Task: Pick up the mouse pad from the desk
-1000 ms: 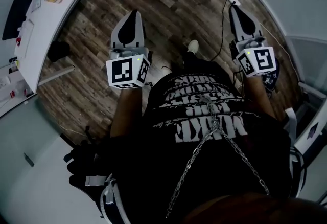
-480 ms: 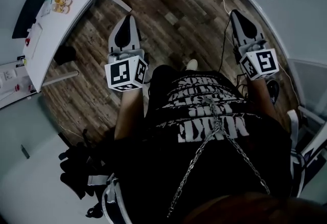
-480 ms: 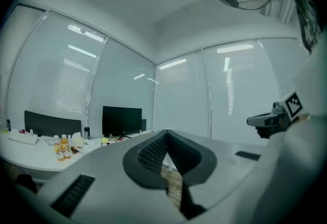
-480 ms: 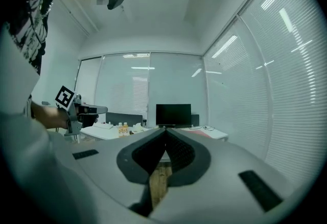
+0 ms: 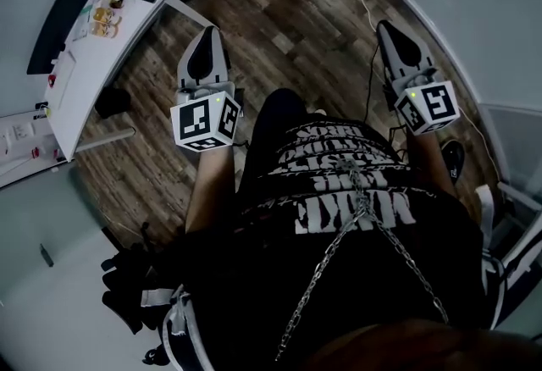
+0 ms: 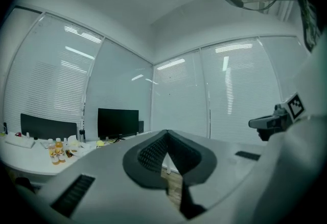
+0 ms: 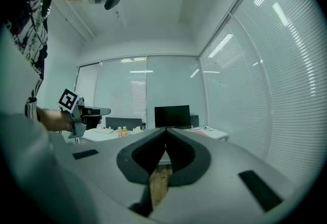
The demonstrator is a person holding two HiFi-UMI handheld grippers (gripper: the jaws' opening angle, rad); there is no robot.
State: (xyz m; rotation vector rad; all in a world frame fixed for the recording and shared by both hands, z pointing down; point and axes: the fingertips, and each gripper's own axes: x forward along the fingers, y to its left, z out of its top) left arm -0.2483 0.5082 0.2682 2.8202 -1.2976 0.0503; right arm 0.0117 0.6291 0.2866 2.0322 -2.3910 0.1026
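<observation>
Wooden floor (image 5: pixel 296 13) lies below the left hand-held gripper (image 5: pixel 207 37) and right hand-held gripper (image 5: pixel 385 29). Both have jaws together, empty, well apart from the table (image 5: pixel 85 73).

Grainy wood-plank floor (image 5: pixel 288 13), smooth matt white desk (image 5: pixel 80 81), black cloth shirt (image 5: pixel 254 293), shiny metal chain (image 5: pixel 360 207).

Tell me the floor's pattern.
The floor is brown wood planks, clearest in the head view.
</observation>
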